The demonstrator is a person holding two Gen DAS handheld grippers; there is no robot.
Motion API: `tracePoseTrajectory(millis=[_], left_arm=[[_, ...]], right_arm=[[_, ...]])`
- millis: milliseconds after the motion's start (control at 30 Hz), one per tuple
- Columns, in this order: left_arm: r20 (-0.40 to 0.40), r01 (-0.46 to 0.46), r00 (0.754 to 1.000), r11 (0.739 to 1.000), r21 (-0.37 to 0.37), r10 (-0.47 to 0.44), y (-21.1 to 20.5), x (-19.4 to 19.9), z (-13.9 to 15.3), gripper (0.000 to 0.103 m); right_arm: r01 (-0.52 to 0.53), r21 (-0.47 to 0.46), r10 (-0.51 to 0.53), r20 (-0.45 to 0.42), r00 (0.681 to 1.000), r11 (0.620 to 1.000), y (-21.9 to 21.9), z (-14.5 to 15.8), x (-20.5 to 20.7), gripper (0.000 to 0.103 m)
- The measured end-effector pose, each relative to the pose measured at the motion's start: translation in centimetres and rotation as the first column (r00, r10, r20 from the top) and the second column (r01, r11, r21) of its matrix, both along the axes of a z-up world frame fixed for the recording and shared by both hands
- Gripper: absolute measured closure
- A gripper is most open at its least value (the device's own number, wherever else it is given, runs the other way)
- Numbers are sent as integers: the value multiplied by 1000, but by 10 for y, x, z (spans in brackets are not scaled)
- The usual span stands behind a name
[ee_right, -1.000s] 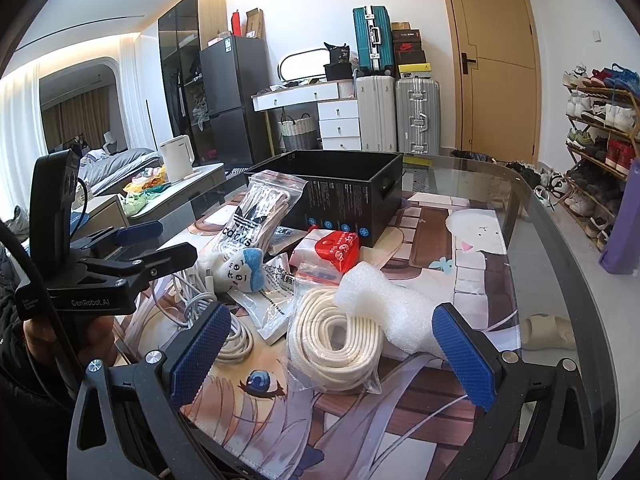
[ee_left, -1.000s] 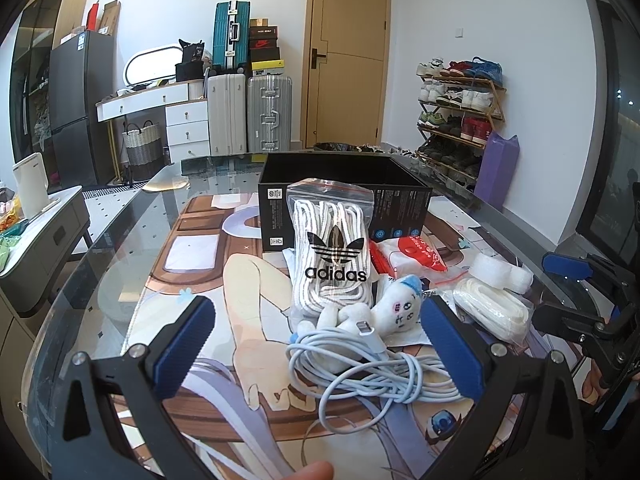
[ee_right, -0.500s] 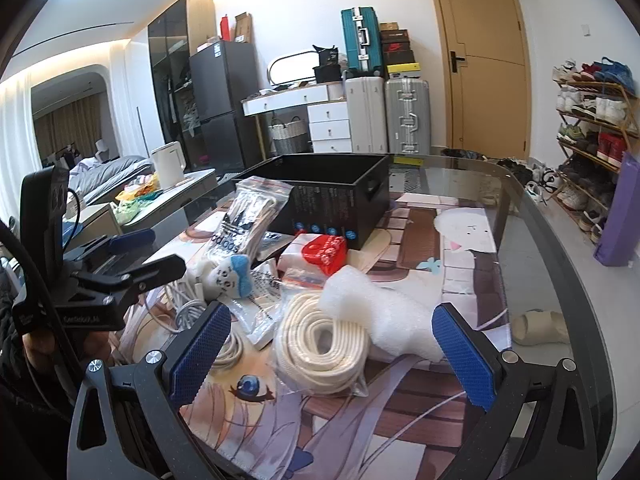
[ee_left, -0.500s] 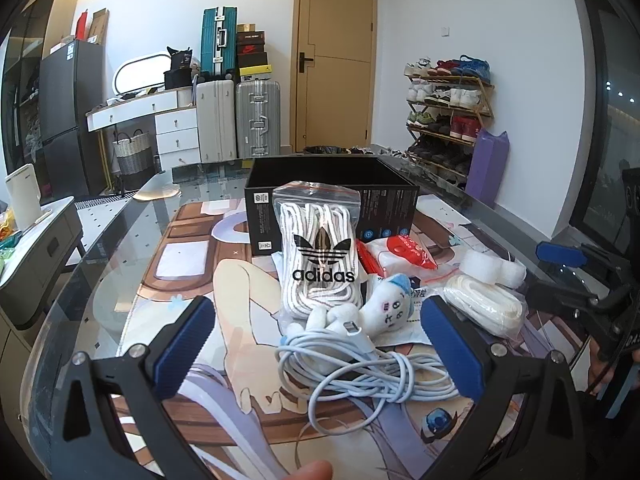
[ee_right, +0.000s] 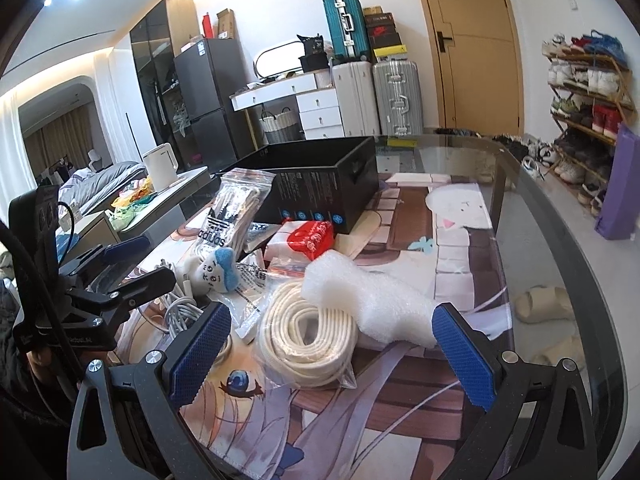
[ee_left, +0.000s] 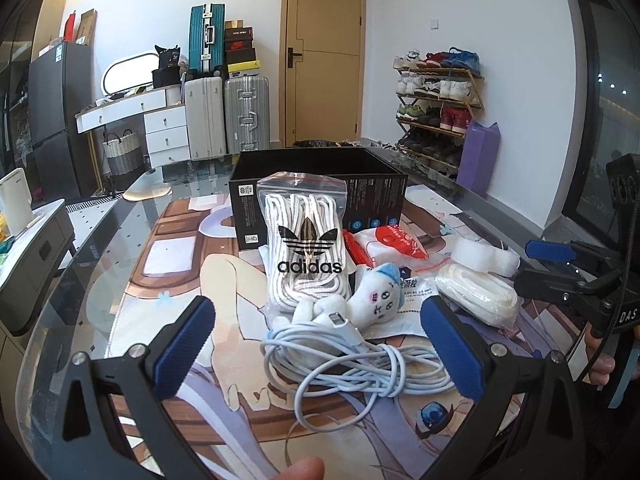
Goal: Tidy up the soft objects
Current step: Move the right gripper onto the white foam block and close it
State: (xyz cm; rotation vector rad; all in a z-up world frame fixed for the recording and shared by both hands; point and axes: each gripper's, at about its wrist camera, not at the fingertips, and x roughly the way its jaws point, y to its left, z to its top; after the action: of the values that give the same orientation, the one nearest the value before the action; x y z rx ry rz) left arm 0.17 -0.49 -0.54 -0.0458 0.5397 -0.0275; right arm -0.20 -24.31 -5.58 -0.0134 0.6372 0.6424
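A pile of soft items lies on the printed mat before an open black box. A coiled white cable lies between my open left gripper's fingers. Behind it are a small white plush, a bag of white adidas laces leaning on the box, a red-and-white packet, a bagged cream rope coil and a white foam piece. My right gripper is open, the rope coil and foam between its fingers.
The glass table edge curves along the right. A printed mat covers the table. Suitcases, drawers, a fridge and a shoe rack stand on the floor beyond. A low cabinet with a kettle is at the left.
Both grippers have risen and tilted a little, so the pile sits slightly lower in view. Nothing on the table has moved.
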Motion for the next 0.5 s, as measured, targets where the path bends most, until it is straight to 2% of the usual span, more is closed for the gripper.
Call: tracePoseTrajectory(millis=[367,500], left_arm=[[-60,0,998,1000,24,2,1,4,-6,0],[-70,11,997,1000,-1,-11,5,5,-6,0]], right_arm=[[62,25,-59,-92,994,998,-10,-8,19,1],[73,36,-68,-118,991,997,-9,-9,25,1]])
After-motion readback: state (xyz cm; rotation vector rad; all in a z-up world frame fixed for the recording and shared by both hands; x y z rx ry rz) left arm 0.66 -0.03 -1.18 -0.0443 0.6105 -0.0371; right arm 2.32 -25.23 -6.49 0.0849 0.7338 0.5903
